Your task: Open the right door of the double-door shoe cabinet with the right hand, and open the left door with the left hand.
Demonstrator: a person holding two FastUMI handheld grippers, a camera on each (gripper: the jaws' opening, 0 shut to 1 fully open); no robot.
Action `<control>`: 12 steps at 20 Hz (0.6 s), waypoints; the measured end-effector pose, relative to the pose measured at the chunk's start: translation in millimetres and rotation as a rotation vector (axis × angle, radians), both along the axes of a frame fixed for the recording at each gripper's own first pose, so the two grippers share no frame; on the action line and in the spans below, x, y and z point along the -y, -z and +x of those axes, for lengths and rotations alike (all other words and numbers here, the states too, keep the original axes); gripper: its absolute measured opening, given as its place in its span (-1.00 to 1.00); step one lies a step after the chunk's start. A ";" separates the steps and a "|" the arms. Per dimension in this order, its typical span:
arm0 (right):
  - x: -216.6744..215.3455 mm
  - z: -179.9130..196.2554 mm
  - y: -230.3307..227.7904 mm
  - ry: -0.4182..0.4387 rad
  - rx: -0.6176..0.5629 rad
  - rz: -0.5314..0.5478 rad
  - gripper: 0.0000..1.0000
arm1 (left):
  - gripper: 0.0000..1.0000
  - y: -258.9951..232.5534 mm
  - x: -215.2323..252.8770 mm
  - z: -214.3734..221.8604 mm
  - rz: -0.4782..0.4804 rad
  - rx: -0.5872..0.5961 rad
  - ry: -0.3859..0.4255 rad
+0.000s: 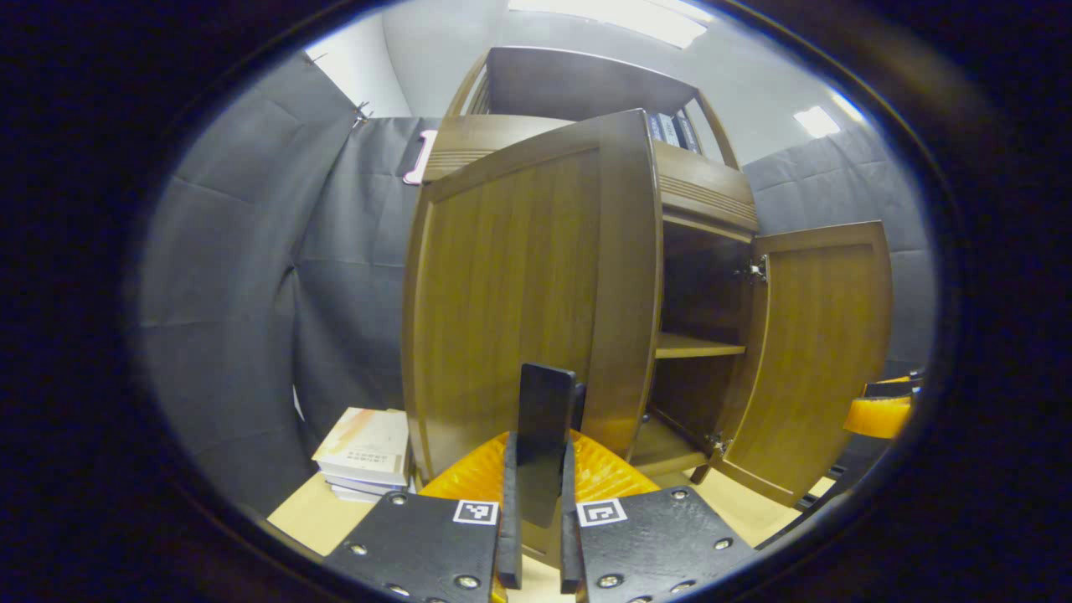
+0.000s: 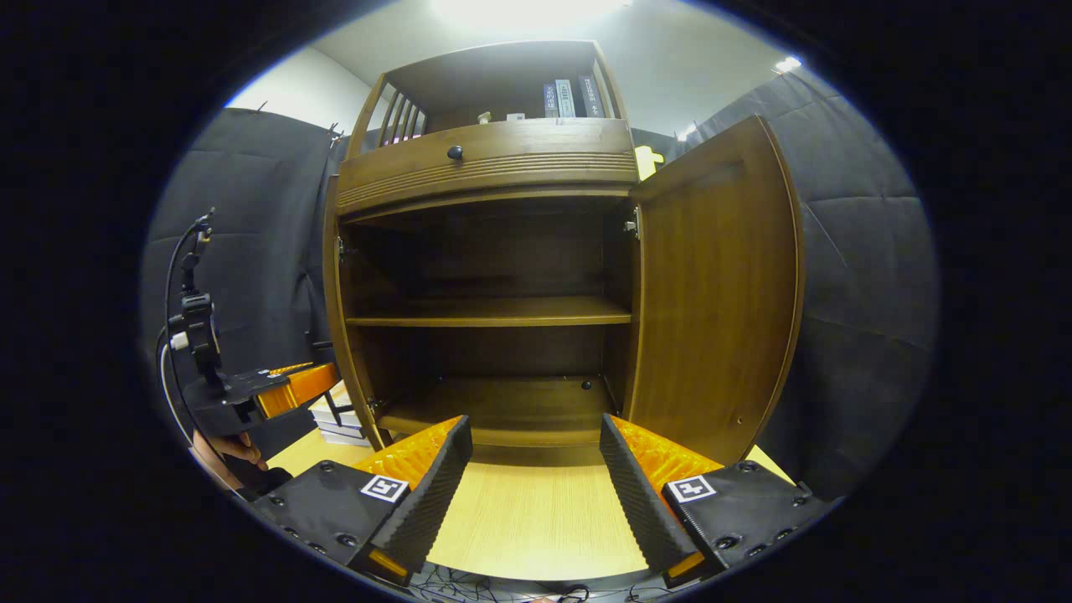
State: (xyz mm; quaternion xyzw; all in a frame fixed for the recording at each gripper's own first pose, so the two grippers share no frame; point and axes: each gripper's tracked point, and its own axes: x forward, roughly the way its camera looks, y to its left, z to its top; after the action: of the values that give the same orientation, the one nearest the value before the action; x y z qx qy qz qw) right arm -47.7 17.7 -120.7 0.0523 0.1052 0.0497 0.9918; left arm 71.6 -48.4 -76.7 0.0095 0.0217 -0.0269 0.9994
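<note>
The wooden shoe cabinet (image 2: 486,163) stands on a light table with both doors swung out. In the left gripper view the left door (image 1: 511,293) is partly open, and my left gripper (image 1: 540,444) is shut on its dark flat handle (image 1: 544,402). The right door (image 2: 712,293) stands wide open at the right; it also shows as right door (image 1: 825,352). My right gripper (image 2: 534,427) is open with nothing between its fingers, low in front of the cabinet's bottom compartment and apart from the door. The left gripper (image 2: 276,389), held by a hand, shows at the far left.
Inside the cabinet, a middle shelf (image 2: 490,311) and the bottom board are bare. A stack of books (image 1: 368,452) lies on the table left of the cabinet. More books (image 2: 569,99) stand on the top shelf. Black cloth walls close in both sides.
</note>
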 end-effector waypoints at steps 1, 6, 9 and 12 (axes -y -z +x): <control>-2.5 1.0 -1.2 -0.007 0.003 0.003 0.93 | -0.64 -1.5 -7.2 -6.7 -0.001 0.005 -0.005; -14.6 4.4 -5.6 -0.050 0.010 0.014 0.93 | -0.60 -2.8 -55.0 -35.9 -0.051 0.026 0.000; -17.1 6.5 -5.9 -0.059 0.003 0.008 0.93 | -0.60 -8.2 -80.8 -52.2 -0.055 0.041 0.010; -16.8 9.0 -11.2 -0.051 -0.002 0.021 0.93 | -0.60 -12.9 -112.5 -66.8 0.008 0.044 0.011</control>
State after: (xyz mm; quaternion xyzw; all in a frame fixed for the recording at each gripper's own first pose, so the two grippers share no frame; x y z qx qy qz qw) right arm -38.6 34.5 -109.5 0.0603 0.1068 0.0758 0.9895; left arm 4.8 64.1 -63.8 0.0144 -0.0003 -0.0321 0.9994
